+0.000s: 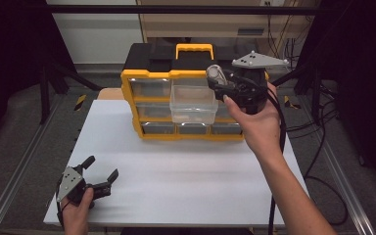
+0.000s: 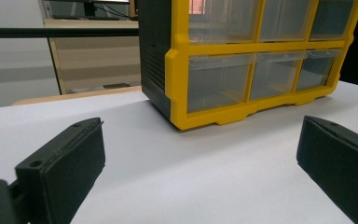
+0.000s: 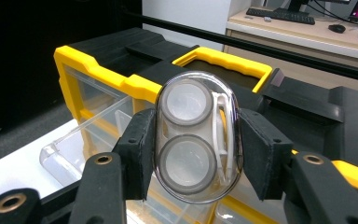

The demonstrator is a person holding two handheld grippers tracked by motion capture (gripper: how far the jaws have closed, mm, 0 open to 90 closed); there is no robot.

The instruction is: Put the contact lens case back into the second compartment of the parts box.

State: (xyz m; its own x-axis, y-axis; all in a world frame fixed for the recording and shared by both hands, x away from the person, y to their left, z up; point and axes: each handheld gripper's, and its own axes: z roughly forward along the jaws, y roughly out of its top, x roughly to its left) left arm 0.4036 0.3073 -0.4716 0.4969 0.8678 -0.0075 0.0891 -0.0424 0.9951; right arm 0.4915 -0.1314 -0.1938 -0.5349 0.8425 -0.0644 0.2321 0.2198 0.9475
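Case of clear plastic with 2 round cups sits squeezed between the right gripper pads, above the pulled-out drawer of the yellow box. It should go down slowly into the drawer. The left gripper rests wide open, holding nothing

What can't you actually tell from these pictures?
- High view: whether the pulled-out clear drawer holds anything; its walls blur what lies inside.
- Right gripper view: what the clear case is; the right gripper covers its sides.
- Left gripper view: the yellow organizer is cut off by the top edge.
- High view: the organizer's back is hidden by its own body.
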